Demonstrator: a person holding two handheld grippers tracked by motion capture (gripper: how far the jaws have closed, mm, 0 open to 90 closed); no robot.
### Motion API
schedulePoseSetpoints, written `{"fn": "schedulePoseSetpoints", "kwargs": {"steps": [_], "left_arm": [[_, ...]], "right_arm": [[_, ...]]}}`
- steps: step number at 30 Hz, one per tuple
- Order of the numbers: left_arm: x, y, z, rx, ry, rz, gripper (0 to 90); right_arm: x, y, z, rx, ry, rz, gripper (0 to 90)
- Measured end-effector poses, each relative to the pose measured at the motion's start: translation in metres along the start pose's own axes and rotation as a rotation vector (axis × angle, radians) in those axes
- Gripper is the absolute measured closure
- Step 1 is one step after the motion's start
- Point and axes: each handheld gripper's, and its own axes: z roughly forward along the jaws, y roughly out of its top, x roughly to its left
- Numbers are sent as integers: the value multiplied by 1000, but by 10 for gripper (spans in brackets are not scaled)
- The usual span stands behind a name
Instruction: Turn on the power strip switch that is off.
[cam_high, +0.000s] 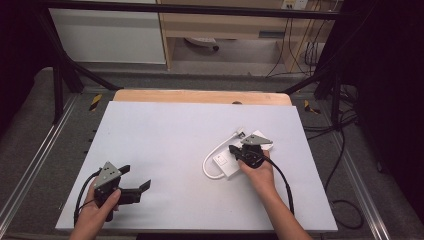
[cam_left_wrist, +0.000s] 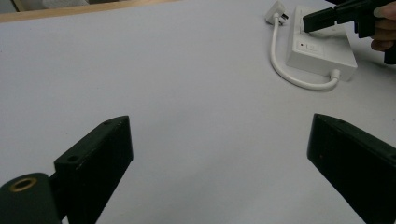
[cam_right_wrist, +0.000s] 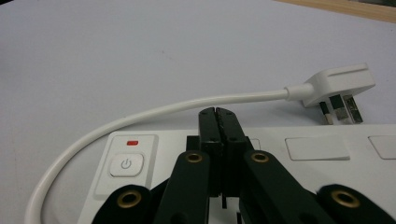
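Observation:
A white power strip (cam_high: 224, 163) (cam_right_wrist: 317, 172) lies right of the table's middle. Its short white cable (cam_high: 212, 154) (cam_right_wrist: 154, 112) loops round to a plug (cam_high: 241, 133) (cam_right_wrist: 338, 84) lying flat beside it. My right gripper (cam_high: 233, 149) (cam_right_wrist: 218, 112) is shut with nothing between the jaws. Its tips sit over the strip just right of the power button (cam_right_wrist: 126, 164), where a small red mark (cam_right_wrist: 133, 142) shows; whether they touch, I cannot tell. My left gripper (cam_high: 136, 176) (cam_left_wrist: 218, 122) rests open near the front left, pointing toward the strip (cam_left_wrist: 322, 56).
The white table top (cam_high: 165, 135) has a wooden strip (cam_high: 200, 96) along its far edge. A black frame and loose cables (cam_high: 345, 165) run along the right side, beyond the table. From the left gripper view, the right gripper (cam_left_wrist: 317, 19) is seen over the strip.

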Motion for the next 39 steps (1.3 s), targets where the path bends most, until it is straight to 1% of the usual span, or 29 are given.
{"fn": "schedulePoseSetpoints", "kwargs": {"steps": [12,24,27,39], "left_arm": [[0,0,0,0,1,0,70],[0,0,0,2,3,3,70],[0,0,0,3,3,3,70],[0,0,0,3,4,3,70]], "right_arm": [[1,-1,0,-6,5,-3,900],[2,-3,0,-16,-1,3,900],[3,-4,0,-23,-4,-2,900],[4,-5,2,-12,0,0,900]]}}
